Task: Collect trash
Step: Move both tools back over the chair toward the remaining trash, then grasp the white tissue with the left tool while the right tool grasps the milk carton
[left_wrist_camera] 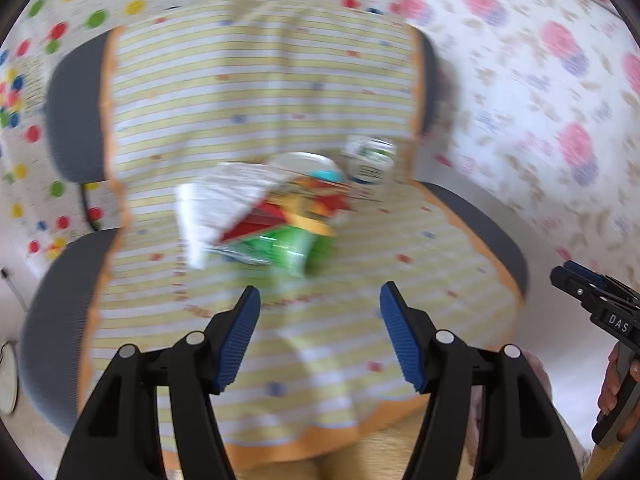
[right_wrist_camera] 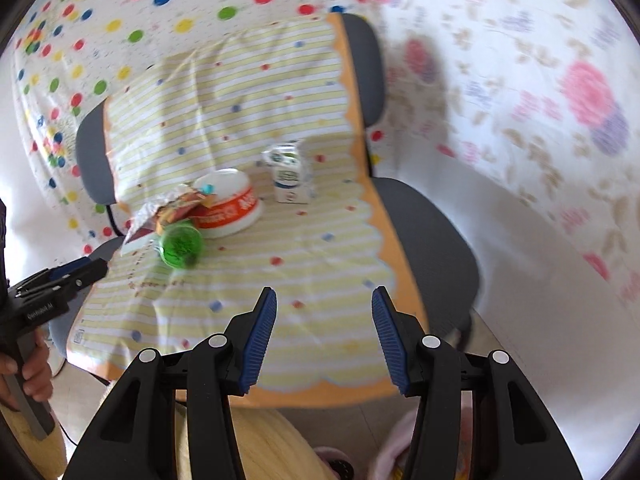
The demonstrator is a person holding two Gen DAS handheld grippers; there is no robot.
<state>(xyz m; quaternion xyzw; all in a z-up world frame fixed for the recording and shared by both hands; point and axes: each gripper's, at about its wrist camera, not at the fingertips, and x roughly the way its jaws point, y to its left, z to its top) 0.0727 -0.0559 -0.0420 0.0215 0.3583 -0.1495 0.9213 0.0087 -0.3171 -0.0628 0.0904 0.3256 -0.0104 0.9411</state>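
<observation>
Striped cloth (right_wrist_camera: 240, 92) over grey chairs (right_wrist_camera: 432, 232), patterned sheets behind. Trash at centre, left to right: wrapper (right_wrist_camera: 168, 208), green bottle (right_wrist_camera: 180, 246), white bowl (right_wrist_camera: 230, 206) with unreadable red band lettering, carton (right_wrist_camera: 288, 176). Left gripper (left_wrist_camera: 320, 336) and right gripper (right_wrist_camera: 324, 340) released, empty, near edge; "DAS" readable on the right gripper's body.

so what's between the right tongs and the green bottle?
Nothing but bare striped cloth between the open right tongs and the green bottle; shows in the right wrist view.
</observation>
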